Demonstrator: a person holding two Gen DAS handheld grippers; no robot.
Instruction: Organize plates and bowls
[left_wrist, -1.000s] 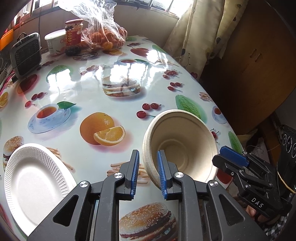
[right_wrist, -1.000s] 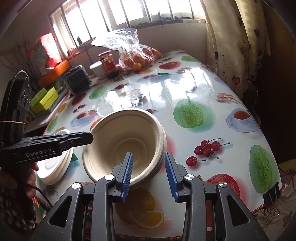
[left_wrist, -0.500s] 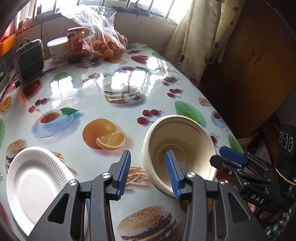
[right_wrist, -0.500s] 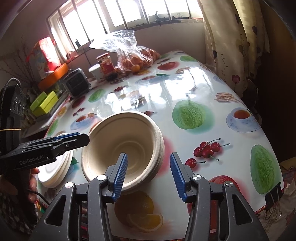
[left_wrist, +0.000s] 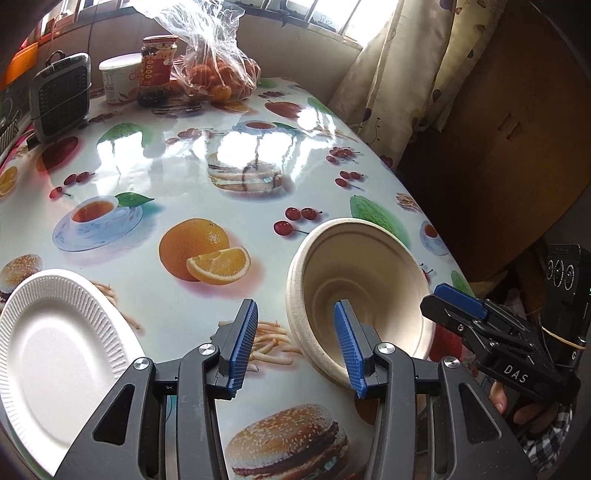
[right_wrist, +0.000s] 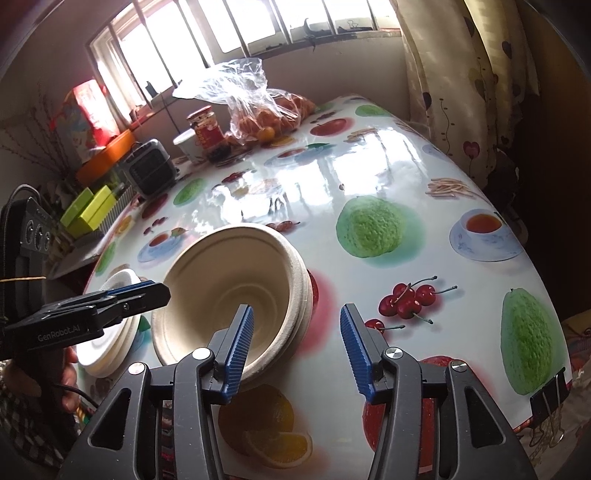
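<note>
On the fruit-print table (left_wrist: 229, 162), bowls (left_wrist: 364, 291) sit between both tongs (each spread wide, gripping nothing)

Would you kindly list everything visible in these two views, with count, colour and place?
paper bowls: stack, count unclear, beige, near table edge
paper plates: stack, white, left of bowls
bag of oranges: one, clear plastic, far end
jar: one, red label, beside bag
tub: one, white, beside jar
small fan: one, grey, far left
tablecloth: one, glossy fruit print
curtain: cream, right
binder clip: one, black, table edge
left hand-held gripper: open
right hand-held gripper: open
</note>
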